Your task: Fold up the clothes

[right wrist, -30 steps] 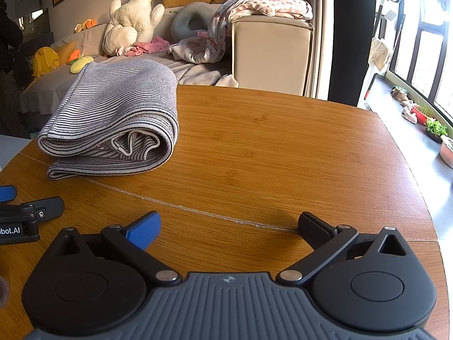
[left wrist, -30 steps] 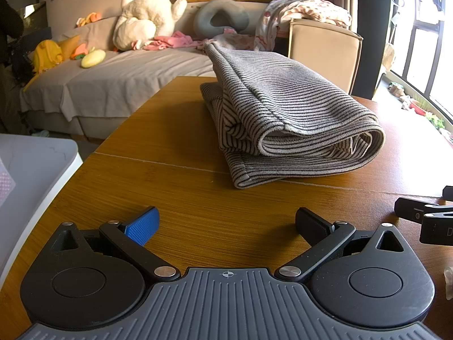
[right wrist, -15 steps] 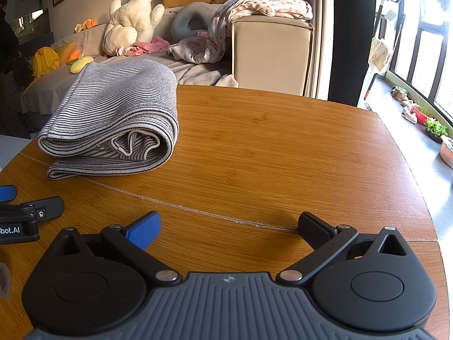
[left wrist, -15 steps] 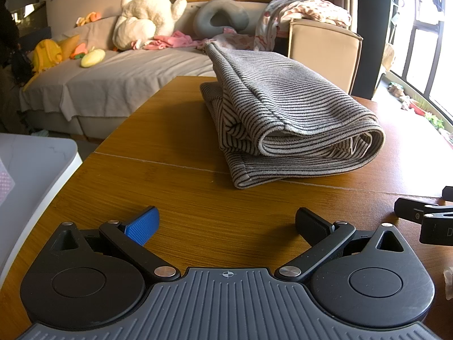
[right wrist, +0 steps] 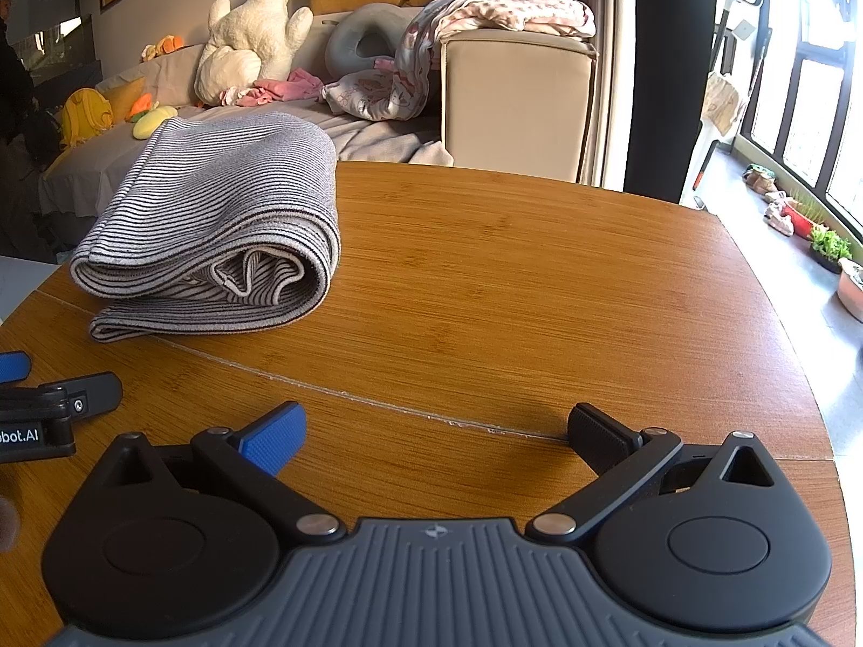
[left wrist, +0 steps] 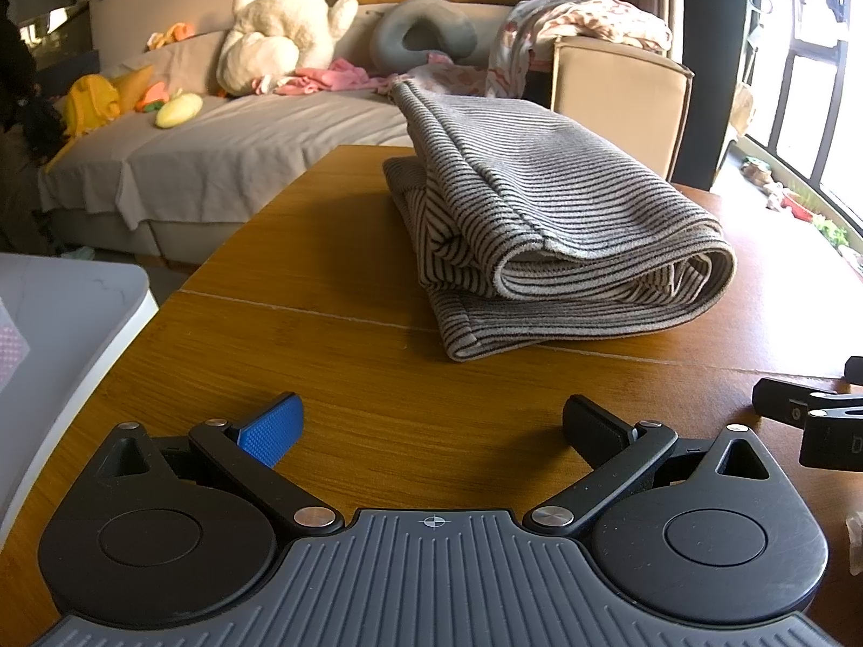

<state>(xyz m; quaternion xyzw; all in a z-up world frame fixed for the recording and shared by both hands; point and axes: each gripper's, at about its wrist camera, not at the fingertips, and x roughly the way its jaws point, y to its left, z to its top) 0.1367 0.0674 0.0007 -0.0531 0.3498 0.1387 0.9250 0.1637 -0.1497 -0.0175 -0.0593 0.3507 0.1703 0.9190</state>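
Note:
A grey striped garment [left wrist: 539, 215] lies folded in a thick bundle on the wooden table [left wrist: 323, 356]; it also shows in the right wrist view [right wrist: 216, 226] at the left. My left gripper [left wrist: 431, 420] is open and empty, low over the table, a short way in front of the garment. My right gripper [right wrist: 437, 431] is open and empty, to the right of the garment. Each gripper shows at the edge of the other's view.
A grey sofa [left wrist: 216, 151] with a plush toy [left wrist: 280, 27], a neck pillow [left wrist: 423, 27] and loose clothes [right wrist: 501, 8] stands behind the table. A white surface [left wrist: 59, 323] is at the table's left. Windows are at the right.

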